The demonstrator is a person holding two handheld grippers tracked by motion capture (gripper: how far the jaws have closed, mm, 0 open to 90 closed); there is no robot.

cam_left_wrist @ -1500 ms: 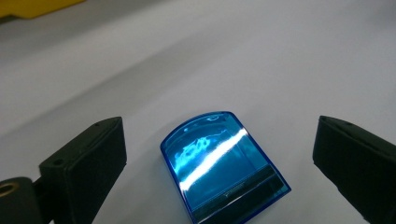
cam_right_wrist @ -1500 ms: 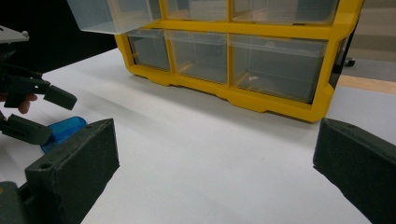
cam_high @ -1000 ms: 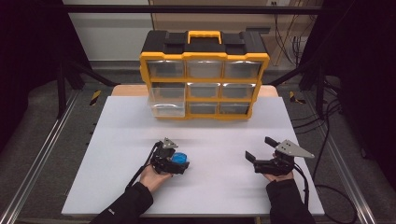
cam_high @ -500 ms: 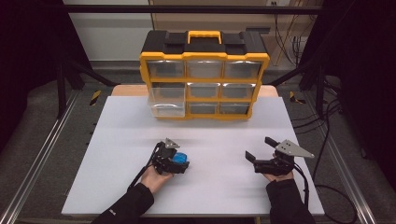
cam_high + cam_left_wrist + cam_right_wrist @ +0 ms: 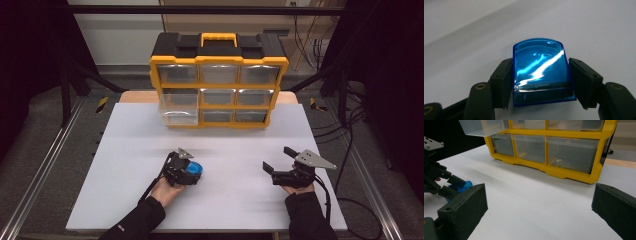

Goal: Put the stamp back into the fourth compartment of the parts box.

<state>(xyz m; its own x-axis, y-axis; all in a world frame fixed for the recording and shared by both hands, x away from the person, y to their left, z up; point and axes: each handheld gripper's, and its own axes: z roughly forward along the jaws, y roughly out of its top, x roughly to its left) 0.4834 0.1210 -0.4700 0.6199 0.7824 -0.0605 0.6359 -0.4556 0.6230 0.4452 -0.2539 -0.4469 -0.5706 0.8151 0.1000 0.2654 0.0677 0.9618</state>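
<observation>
Blue glossy box (image 5: 543, 72) sits clamped in the left hand-held gripper (image 5: 541, 82); slick sides might slip when lifted.

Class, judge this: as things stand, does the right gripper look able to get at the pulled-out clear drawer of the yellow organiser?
Probably yes: the right gripper is open and holds nothing, and bare white table lies between it and the pulled-out drawer.

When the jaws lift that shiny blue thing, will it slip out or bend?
The blue piece looks like hard glossy plastic, so probably stiff, not floppy. Its shiny sides could be slippery, though the left gripper has just been closing on both. It seems small and hollow, likely light.
</observation>
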